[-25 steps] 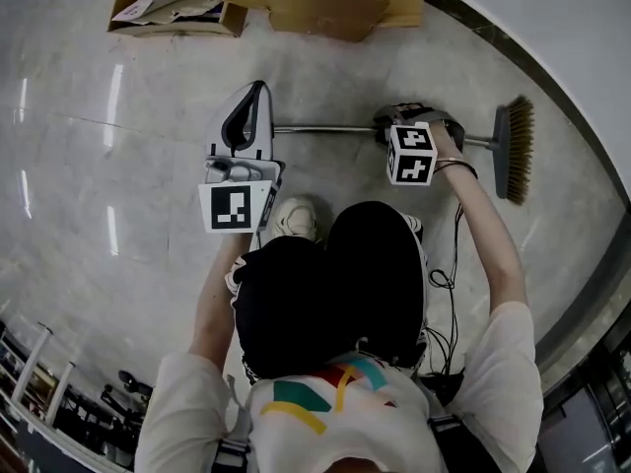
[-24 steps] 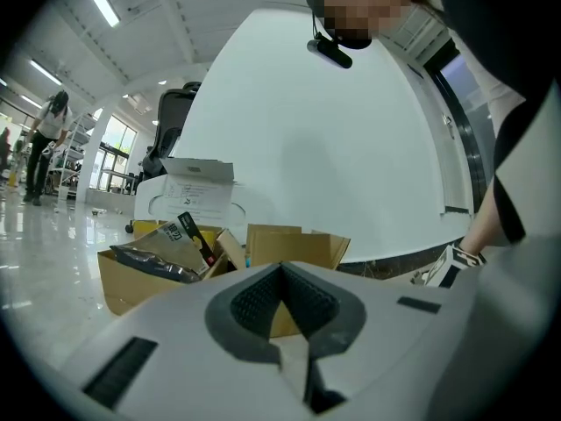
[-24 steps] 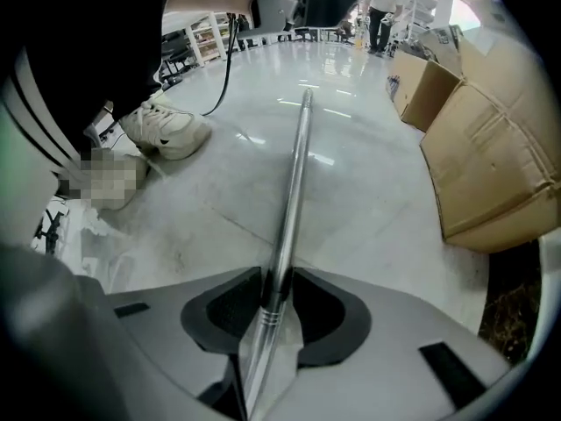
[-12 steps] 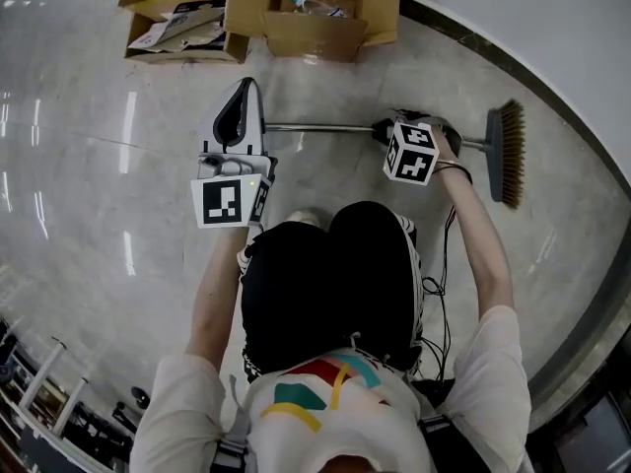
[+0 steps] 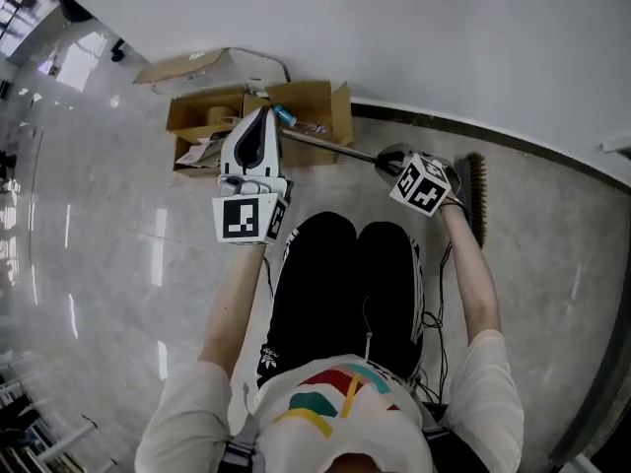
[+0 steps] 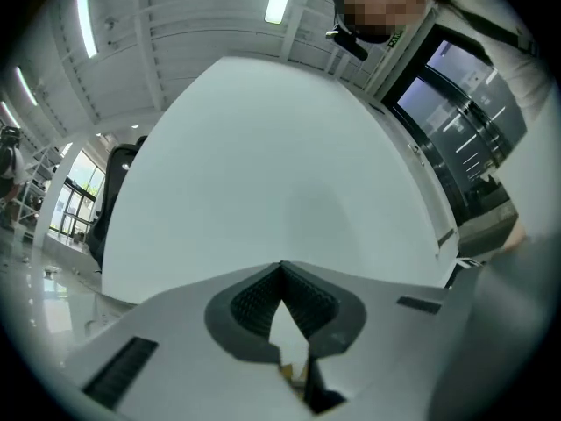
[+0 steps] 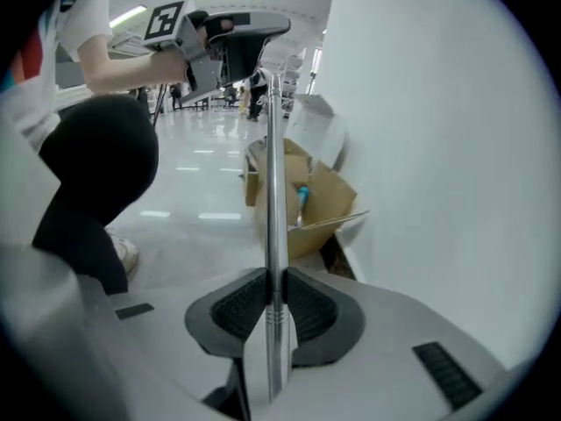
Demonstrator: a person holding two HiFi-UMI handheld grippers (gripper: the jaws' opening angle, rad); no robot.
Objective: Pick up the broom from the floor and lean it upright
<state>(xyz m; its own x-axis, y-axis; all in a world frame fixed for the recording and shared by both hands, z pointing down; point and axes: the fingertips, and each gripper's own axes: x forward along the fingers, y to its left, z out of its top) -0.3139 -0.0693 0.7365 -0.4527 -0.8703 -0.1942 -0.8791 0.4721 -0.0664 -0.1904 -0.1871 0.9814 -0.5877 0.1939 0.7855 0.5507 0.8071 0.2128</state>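
Observation:
The broom has a metal handle (image 5: 330, 146) and a brown brush head (image 5: 476, 200) near the wall's foot. My right gripper (image 5: 386, 158) is shut on the handle not far from the brush; in the right gripper view its pads (image 7: 241, 303) press on the handle (image 7: 274, 191) from both sides. The handle runs up and away to my left gripper (image 7: 241, 38). In the head view the left gripper (image 5: 258, 114) sits at the handle's free end. Its jaws (image 6: 280, 267) meet at the tips and show only white wall; no handle lies between the pads.
Open cardboard boxes (image 5: 296, 106) with loose items stand against the white wall (image 5: 414, 37), just beyond the handle's end. A dark baseboard strip (image 5: 552, 156) runs along the wall's foot. The person's black-trousered legs (image 5: 345, 284) stand right behind both grippers on the glossy floor.
Both grippers have risen as the person stood up from a crouch. The broom has come off the floor with them, its handle end now higher, toward the boxes and wall.

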